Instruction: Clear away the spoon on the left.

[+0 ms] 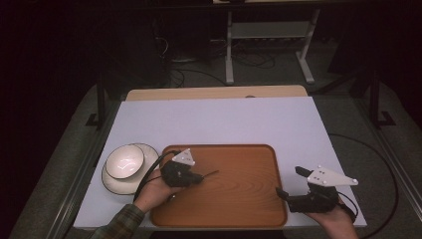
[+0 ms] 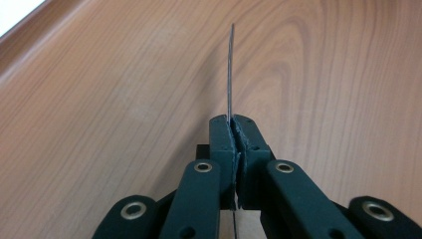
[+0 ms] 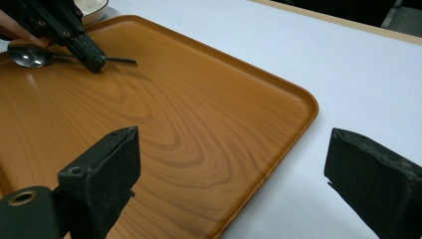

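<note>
A metal spoon (image 3: 27,56) lies low over the left part of a wooden tray (image 1: 234,184). My left gripper (image 1: 199,177) is shut on the spoon's handle (image 2: 230,74), which sticks out edge-on past the closed jaws toward the tray's middle. The spoon's bowl points back toward the person's left hand. In the left gripper view, the gripper (image 2: 233,132) has the thin handle pinched between its pads above the wood grain. My right gripper (image 1: 291,182) stands open at the tray's right edge, nothing between its jaws. In its own view the gripper (image 3: 234,149) straddles the tray's rim (image 3: 298,99).
A white bowl (image 1: 124,162) sits on a white plate (image 1: 112,181) just left of the tray, on a pale table cover (image 1: 224,119). The tray's middle and right are bare wood. Beyond the table's far edge stand a desk frame (image 1: 268,45) and cables on the floor.
</note>
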Tool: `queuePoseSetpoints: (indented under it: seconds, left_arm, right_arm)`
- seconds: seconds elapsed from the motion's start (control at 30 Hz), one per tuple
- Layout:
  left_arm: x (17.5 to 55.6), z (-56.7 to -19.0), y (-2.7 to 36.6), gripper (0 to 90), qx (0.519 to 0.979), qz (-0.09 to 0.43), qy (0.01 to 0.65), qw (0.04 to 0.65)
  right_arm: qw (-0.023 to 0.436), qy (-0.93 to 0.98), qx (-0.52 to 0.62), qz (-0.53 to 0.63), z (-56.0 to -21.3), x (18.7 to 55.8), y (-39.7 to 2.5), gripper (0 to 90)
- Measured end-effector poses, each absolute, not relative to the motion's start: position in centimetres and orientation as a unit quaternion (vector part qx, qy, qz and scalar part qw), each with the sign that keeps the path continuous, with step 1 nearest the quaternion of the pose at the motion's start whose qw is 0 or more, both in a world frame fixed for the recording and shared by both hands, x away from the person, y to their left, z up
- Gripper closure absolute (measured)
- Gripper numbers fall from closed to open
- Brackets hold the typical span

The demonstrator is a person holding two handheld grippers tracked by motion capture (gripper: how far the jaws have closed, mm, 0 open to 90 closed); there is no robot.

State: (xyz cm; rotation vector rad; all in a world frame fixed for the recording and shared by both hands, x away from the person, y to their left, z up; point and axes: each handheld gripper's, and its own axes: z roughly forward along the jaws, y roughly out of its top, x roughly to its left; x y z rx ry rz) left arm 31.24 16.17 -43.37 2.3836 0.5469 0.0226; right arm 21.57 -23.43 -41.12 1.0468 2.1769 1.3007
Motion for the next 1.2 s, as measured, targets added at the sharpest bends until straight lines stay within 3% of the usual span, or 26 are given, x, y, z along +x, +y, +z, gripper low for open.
queuePoseSetpoints:
  seconds: [0.53,0.63,0.83,1.2]
  left_arm:
    - [31.52,-43.39,16.46,80.0,0.917,0.019,0.216,0.335]
    - [31.47,-43.37,16.38,75.0,0.916,0.02,0.216,0.337]
    - [31.35,-43.26,16.44,56.4,0.912,0.031,0.21,0.352]
    - [31.21,-42.73,16.8,35.5,0.894,0.039,0.22,0.387]
  right_arm:
    - [0.199,0.778,0.374,0.464,-41.12,21.57,-23.44,6.8]
    - [0.198,0.779,0.373,0.463,-41.19,21.62,-23.48,6.8]
    - [0.197,0.778,0.373,0.464,-41.17,21.61,-23.5,6.8]
    - [0.197,0.777,0.374,0.466,-41.11,21.57,-23.56,6.8]
